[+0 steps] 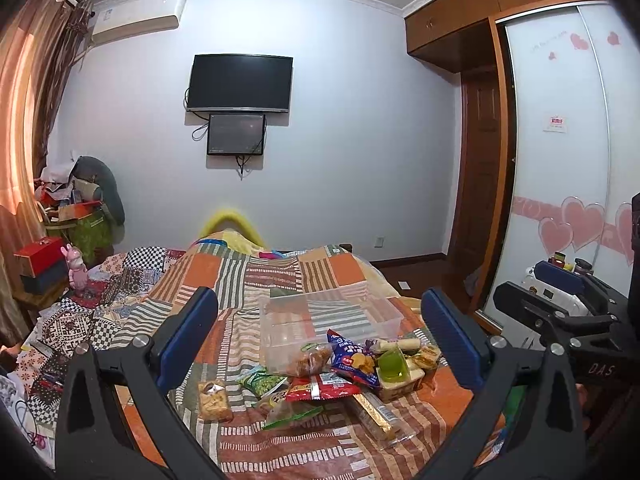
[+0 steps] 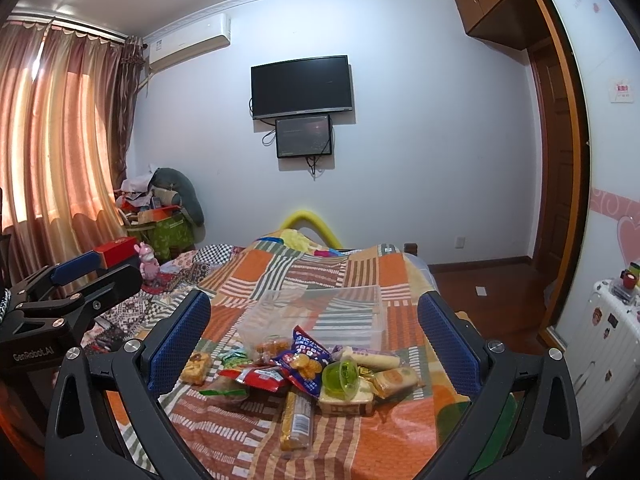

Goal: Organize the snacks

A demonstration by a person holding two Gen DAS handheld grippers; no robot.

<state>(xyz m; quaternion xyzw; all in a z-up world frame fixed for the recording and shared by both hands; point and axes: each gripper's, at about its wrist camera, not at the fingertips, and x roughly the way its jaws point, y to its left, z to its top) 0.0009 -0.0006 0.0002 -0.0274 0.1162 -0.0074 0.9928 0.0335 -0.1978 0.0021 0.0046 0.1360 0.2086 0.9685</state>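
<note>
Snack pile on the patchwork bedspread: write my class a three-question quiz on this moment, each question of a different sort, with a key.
1. True or false: the clear plastic storage bin already holds most of the snacks.
2. Multiple choice: the small green translucent jelly cup rests on (A) the bare patchwork bedspread, (B) the pile of snack packets, (C) the bin floor.
3. Fill in: the jaws of both the left gripper and the right gripper stand ____, holding nothing.

Key:
1. False; the bin looks empty, and the packets lie in front of it.
2. B.
3. Open.
</note>
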